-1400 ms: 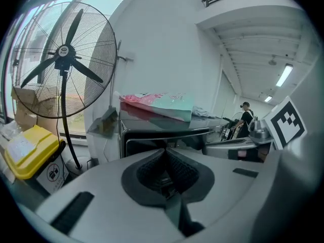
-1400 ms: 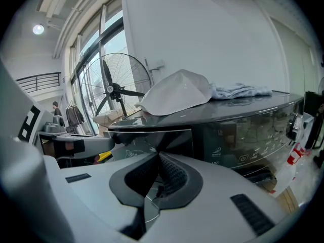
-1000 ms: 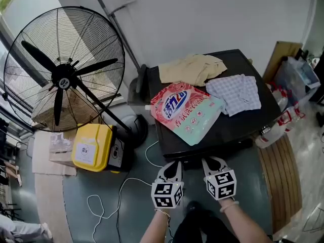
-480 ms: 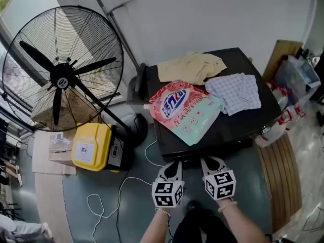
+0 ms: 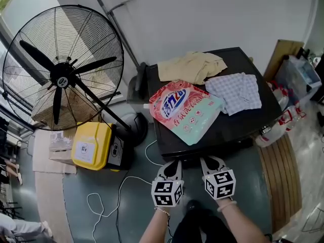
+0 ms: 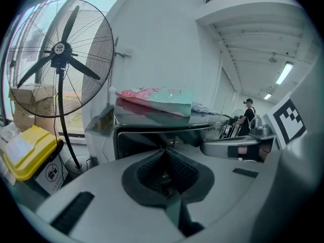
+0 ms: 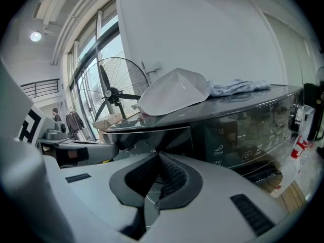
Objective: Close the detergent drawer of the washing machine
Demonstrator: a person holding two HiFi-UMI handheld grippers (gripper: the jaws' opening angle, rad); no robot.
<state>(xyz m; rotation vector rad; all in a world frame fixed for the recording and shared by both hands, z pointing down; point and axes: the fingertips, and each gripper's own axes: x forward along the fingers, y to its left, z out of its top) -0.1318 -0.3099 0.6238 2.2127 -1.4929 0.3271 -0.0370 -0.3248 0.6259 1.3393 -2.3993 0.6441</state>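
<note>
The black washing machine [image 5: 238,130] stands ahead of me. Its detergent drawer shows as a dark, silver-edged front panel [image 6: 136,138] at the machine's upper left, also seen as that panel [image 7: 152,138] in the right gripper view. How far out it stands I cannot tell. My left gripper [image 5: 172,163] and right gripper [image 5: 208,161] hover side by side just in front of the machine's front edge. Both are shut with nothing between their pads, and neither touches the panel.
A pink and teal detergent bag [image 5: 185,108], a beige garment [image 5: 191,66] and a checked cloth [image 5: 235,92] lie on the machine's top. A large standing fan [image 5: 63,67] and a yellow box [image 5: 93,146] are at the left. A white cable [image 5: 109,201] trails over the floor. Bottles [image 5: 283,120] stand at the right.
</note>
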